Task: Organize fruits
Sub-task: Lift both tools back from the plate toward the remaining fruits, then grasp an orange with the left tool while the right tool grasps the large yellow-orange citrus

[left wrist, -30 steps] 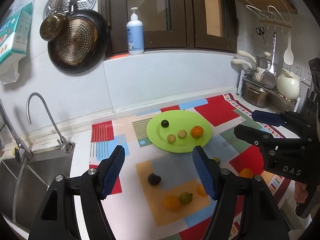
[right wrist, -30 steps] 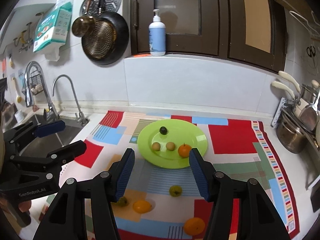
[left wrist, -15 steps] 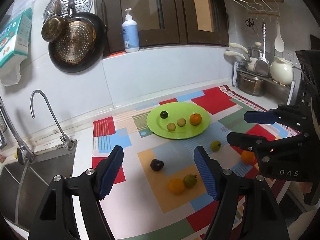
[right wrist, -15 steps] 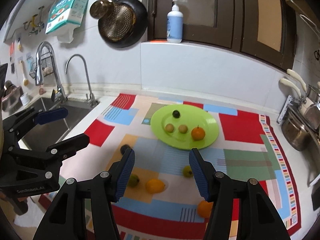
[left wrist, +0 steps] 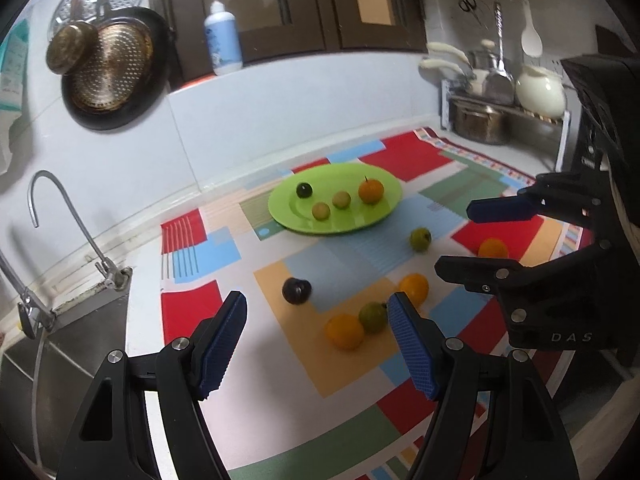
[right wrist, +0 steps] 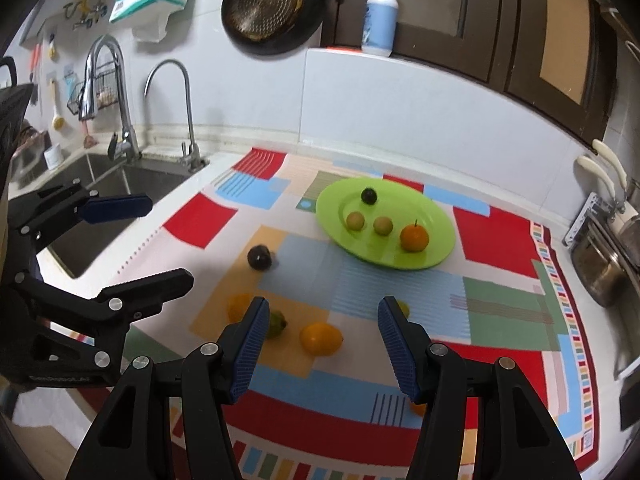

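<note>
A green plate [left wrist: 384,216] [right wrist: 440,256] sits on a patchwork mat and holds a dark plum, two small yellow-green fruits and an orange [left wrist: 371,191] [right wrist: 415,237]. Loose on the mat lie a dark plum [left wrist: 296,290] [right wrist: 259,257], a yellow fruit [left wrist: 345,331] [right wrist: 321,338], a green fruit [left wrist: 373,317] [right wrist: 277,323], a second yellow fruit [left wrist: 415,287], a green fruit [left wrist: 420,239] and an orange [left wrist: 493,249]. My left gripper [left wrist: 316,340] [right wrist: 152,240] is open and empty above the mat's near edge. My right gripper [right wrist: 322,340] [left wrist: 472,240] is open and empty.
A sink [right wrist: 108,196] with two taps lies to the left. A pan [left wrist: 108,76] hangs on the wall, and a soap bottle [left wrist: 222,36] stands on the ledge. A dish rack with pots [left wrist: 492,116] is at the right.
Both grippers have pulled back and up from the plate, so more of the mat and the loose fruits show. Both stay open.
</note>
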`<action>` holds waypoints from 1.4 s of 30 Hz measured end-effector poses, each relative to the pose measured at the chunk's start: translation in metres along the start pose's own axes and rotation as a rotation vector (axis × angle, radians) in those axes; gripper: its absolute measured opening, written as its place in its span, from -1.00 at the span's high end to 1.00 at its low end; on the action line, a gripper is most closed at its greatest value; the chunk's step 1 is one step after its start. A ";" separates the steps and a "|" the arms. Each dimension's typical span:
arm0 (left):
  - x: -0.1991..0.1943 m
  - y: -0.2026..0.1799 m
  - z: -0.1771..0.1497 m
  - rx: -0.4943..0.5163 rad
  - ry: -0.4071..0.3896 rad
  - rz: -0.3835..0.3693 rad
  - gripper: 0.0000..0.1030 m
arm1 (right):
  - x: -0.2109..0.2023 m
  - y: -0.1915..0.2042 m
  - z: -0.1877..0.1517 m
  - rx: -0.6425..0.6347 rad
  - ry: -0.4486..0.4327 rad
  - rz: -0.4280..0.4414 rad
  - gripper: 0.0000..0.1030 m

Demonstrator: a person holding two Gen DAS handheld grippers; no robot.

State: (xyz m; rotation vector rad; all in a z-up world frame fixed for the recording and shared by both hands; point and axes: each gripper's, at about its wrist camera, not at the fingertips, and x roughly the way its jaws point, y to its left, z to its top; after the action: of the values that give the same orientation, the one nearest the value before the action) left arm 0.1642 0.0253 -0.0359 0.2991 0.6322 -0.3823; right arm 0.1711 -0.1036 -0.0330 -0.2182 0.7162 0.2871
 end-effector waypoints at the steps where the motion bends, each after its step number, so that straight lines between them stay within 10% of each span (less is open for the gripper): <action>1: 0.003 -0.001 -0.002 0.008 0.008 -0.004 -0.41 | 0.003 0.000 -0.002 0.000 0.009 0.003 -0.11; 22: 0.070 -0.014 -0.030 0.178 0.159 -0.092 -0.39 | 0.065 -0.006 -0.032 -0.009 0.155 0.016 -0.11; 42: 0.096 -0.005 -0.024 0.139 0.198 -0.178 0.16 | 0.093 -0.012 -0.028 0.044 0.192 0.070 -0.11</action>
State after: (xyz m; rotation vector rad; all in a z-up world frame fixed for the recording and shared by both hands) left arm 0.2208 0.0055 -0.1153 0.4183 0.8310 -0.5736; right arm 0.2246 -0.1063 -0.1152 -0.1807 0.9210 0.3193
